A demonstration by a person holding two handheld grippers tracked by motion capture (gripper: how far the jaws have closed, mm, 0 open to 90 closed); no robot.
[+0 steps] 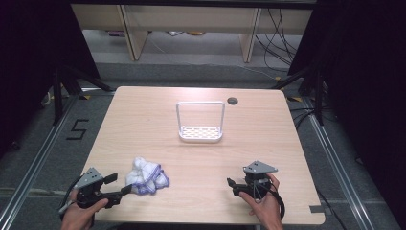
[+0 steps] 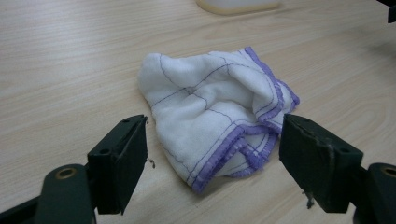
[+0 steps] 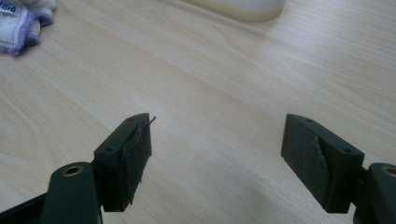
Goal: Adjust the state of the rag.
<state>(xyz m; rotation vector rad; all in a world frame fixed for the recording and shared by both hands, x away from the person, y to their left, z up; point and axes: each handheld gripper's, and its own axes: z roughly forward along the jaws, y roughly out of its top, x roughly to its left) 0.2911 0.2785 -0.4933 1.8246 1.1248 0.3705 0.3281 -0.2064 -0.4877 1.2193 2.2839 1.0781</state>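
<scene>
Crumpled white cloth (image 2: 212, 114) mid-frame, left gripper (image 2: 212, 158) spread wide around its near edge, right gripper (image 3: 217, 158) released over bare table (image 3: 210, 84)

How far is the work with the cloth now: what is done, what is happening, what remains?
Nothing looks done: the white cloth lies crumpled on the table, away from the white rack. In hand: the left hand-held gripper is open with its jaws on either side of the cloth's near edge, not yet closed. The right hand-held gripper is open over bare wood. Grasping and everything after remain.
</scene>
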